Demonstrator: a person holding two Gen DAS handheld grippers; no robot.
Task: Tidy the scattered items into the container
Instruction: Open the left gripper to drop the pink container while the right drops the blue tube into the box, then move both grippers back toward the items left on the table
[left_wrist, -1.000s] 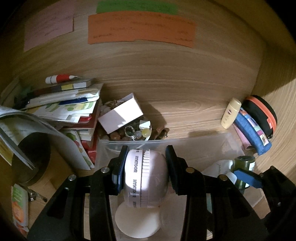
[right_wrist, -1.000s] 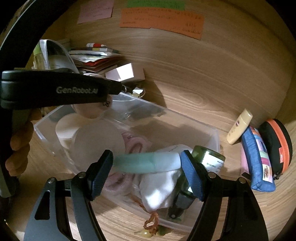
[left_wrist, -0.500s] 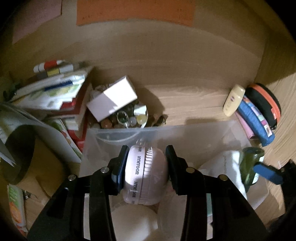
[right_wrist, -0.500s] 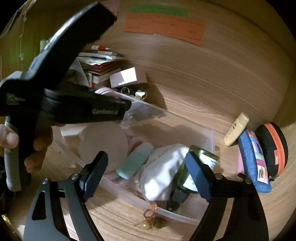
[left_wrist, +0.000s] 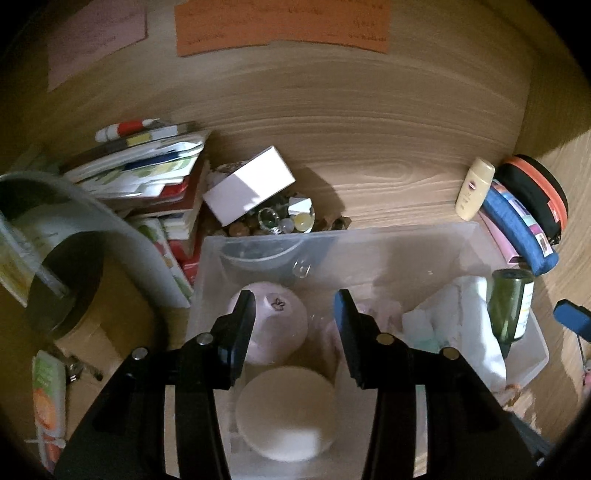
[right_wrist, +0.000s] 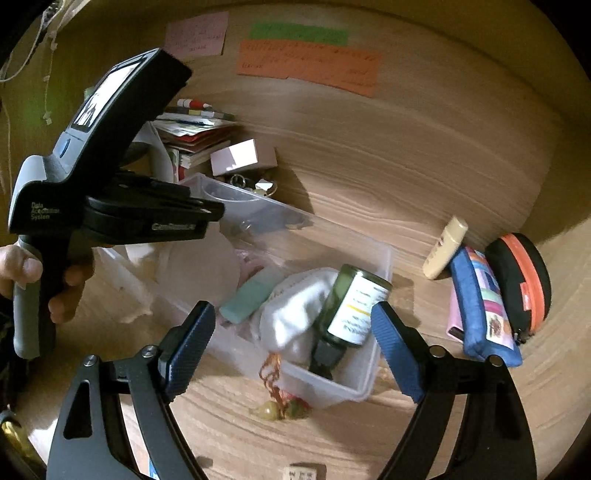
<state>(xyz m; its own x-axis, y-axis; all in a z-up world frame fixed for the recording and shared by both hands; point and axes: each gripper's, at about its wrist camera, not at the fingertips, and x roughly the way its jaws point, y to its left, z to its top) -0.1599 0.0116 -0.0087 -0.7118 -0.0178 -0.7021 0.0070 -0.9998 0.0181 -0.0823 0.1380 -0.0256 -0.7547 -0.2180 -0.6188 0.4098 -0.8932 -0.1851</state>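
Left hand-held gripper (left_wrist: 293, 325) opening, nothing between jaws, poised over pale pink rounded fan (left_wrist: 275, 325) lying in clear plastic container (left_wrist: 406, 240). Right hand-held gripper (right_wrist: 293, 345) wide and empty above green glass bottle (right_wrist: 347, 310), seemingly free for cream tube (right_wrist: 445, 247) on wooden bench (right_wrist: 369, 177).

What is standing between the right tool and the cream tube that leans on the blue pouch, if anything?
Nothing visible blocks it. The right tool hangs open over the clear container; the cream tube lies outside it, leaning on the blue pouch, with only bare wooden surface beyond the rim.
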